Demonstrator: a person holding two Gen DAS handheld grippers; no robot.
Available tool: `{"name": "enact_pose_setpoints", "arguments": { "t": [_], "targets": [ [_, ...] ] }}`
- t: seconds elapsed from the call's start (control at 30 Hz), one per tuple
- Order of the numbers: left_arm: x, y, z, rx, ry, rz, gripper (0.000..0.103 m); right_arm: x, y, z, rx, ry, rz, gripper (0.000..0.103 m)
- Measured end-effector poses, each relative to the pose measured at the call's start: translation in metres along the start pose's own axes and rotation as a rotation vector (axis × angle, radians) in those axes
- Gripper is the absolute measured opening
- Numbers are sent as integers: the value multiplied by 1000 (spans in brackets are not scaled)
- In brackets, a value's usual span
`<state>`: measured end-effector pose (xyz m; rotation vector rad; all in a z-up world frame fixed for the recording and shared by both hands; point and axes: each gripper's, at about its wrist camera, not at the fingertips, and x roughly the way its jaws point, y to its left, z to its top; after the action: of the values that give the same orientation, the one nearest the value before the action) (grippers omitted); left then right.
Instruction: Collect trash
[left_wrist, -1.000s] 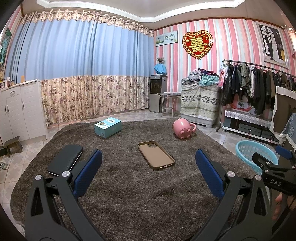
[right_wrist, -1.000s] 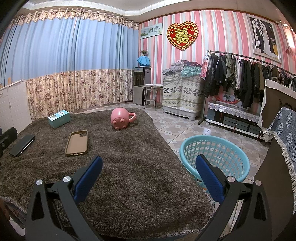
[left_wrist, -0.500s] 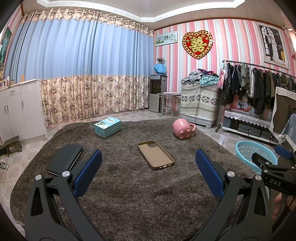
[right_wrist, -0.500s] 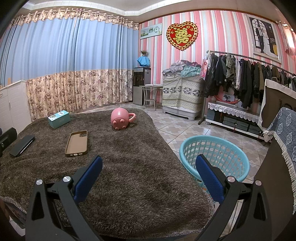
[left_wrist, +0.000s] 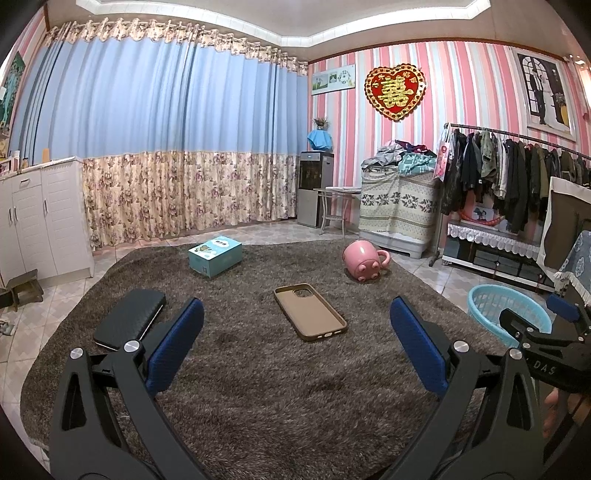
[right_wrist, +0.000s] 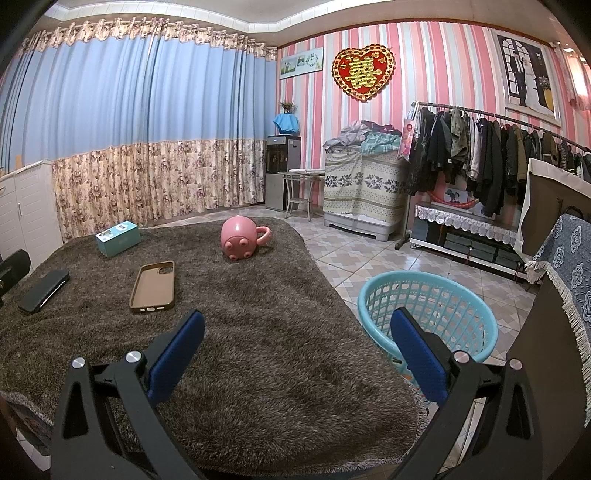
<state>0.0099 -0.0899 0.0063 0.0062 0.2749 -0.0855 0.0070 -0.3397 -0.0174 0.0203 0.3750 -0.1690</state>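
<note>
Step one not yet begun: left claw (left_wrist: 295, 350) & right claw (right_wrist: 295, 352) both gape empty over rug (right_wrist: 258, 332) (basket (right_wrist: 428, 310) beside), so next pick phone case (left_wrist: 309, 312).

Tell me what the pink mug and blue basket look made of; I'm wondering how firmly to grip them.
Mug: likely glazed ceramic, smooth pink surface with a soft sheen, though glossy plastic is possible. Basket: moulded plastic, thin light-blue walls pierced with a regular grid of holes, matte finish.

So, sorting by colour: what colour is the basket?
Light blue basket; right wrist view shows it best.
</note>
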Motion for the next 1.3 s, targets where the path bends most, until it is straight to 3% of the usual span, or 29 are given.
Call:
{"name": "enact_pose_setpoints", "arguments": {
  "t": [1.3],
  "targets": [
    [-1, -12, 4, 17, 9, -11, 98, 0, 1, -1, 0, 0, -1, 99]
  ]
}}
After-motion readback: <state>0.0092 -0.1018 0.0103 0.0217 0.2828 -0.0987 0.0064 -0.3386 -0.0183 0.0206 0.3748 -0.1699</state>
